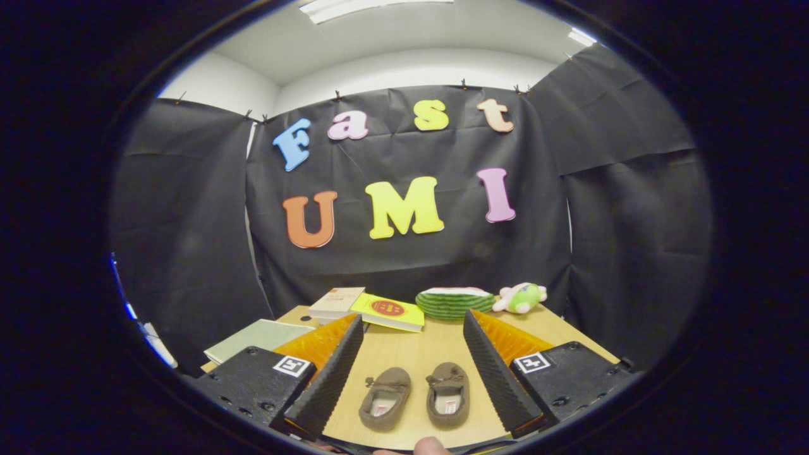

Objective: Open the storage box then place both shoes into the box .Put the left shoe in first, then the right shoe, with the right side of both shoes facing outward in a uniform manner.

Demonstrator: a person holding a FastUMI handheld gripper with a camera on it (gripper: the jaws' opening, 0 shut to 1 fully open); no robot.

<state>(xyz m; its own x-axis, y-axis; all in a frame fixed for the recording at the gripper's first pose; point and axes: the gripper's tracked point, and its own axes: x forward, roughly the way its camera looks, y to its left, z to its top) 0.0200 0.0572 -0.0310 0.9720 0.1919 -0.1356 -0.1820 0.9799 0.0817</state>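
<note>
Gripper (411, 373) fingers were spread wide, nothing between them. Both shoes (414, 397) looked soft, light and squishy, so pinching the heel collar seemed the safest hold.

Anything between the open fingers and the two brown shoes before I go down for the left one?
Nothing visible. The gripper is open and both shoes lie on bare table between its fingers. The books and plush toys sit beyond.
</note>
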